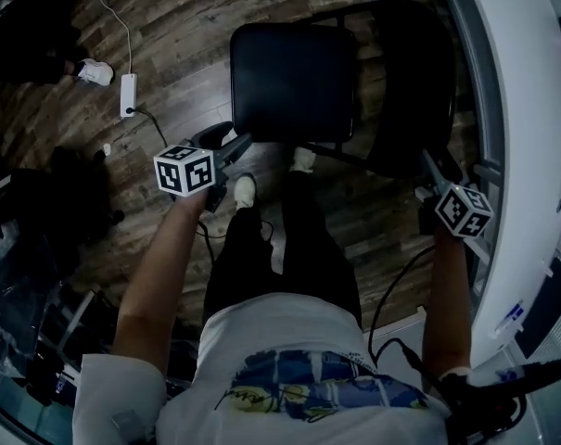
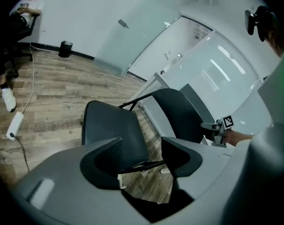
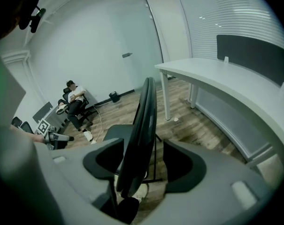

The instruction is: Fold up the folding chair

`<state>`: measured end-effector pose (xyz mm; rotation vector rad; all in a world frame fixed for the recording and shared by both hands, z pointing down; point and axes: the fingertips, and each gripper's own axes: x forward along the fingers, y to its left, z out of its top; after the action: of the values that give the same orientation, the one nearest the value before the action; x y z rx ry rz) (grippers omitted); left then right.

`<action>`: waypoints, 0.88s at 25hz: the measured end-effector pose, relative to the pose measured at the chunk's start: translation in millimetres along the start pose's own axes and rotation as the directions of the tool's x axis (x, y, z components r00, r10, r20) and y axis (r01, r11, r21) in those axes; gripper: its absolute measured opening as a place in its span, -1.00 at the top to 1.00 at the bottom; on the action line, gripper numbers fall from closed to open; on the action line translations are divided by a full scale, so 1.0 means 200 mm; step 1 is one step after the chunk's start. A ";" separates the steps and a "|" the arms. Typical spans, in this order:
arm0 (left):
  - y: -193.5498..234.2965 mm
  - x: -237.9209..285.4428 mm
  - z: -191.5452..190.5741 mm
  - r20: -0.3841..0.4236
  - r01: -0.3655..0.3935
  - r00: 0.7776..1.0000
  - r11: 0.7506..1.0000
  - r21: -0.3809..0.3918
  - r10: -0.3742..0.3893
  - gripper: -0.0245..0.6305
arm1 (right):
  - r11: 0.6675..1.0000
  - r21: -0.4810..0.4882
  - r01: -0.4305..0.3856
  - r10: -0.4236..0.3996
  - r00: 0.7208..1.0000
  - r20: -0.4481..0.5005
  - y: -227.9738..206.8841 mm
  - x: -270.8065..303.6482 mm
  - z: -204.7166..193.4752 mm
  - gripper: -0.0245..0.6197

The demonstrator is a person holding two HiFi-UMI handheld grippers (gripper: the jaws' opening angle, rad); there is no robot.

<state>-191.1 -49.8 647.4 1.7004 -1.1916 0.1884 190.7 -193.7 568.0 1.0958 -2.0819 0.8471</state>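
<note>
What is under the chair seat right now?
Under the seat, near its front edge, show wooden floor, a thin black frame bar and a white shoe. The seat covers whatever lies further beneath it.

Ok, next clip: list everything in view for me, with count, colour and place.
folding chair: one, black, unfolded on the floor in front of the person
desk: one, white, curved, right of the chair
power strip: one, white, on the floor left of the chair
bin: one, black, small, by the far wall
seated person: one, in the far corner
floor: brown wood planks
shoes: two, white, by the seat's front edge
left claw: one, grey, open, at the seat's front left corner
right claw: one, grey, open, astride the backrest's edge, not pressing
</note>
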 end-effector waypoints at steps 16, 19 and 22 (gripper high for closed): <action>0.65 0.47 -0.22 -0.034 -0.063 0.998 0.973 -0.220 0.057 -0.04 | 0.997 -0.047 -0.062 0.064 0.997 0.036 0.09 0.20 0.10 0.15; 0.76 0.53 -0.26 -0.048 -0.082 0.996 0.968 -0.238 0.072 -0.09 | 0.997 -0.056 -0.056 0.058 0.998 0.038 0.10 0.18 0.10 0.21; 0.87 0.58 -0.28 -0.063 -0.086 0.995 0.965 -0.248 0.072 -0.14 | 0.997 -0.050 -0.055 0.056 0.998 0.028 0.11 0.17 0.10 0.21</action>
<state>-246.1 -77.4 855.6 1.4207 -1.1912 0.1253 151.5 -214.9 576.7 1.0347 -2.1551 0.8059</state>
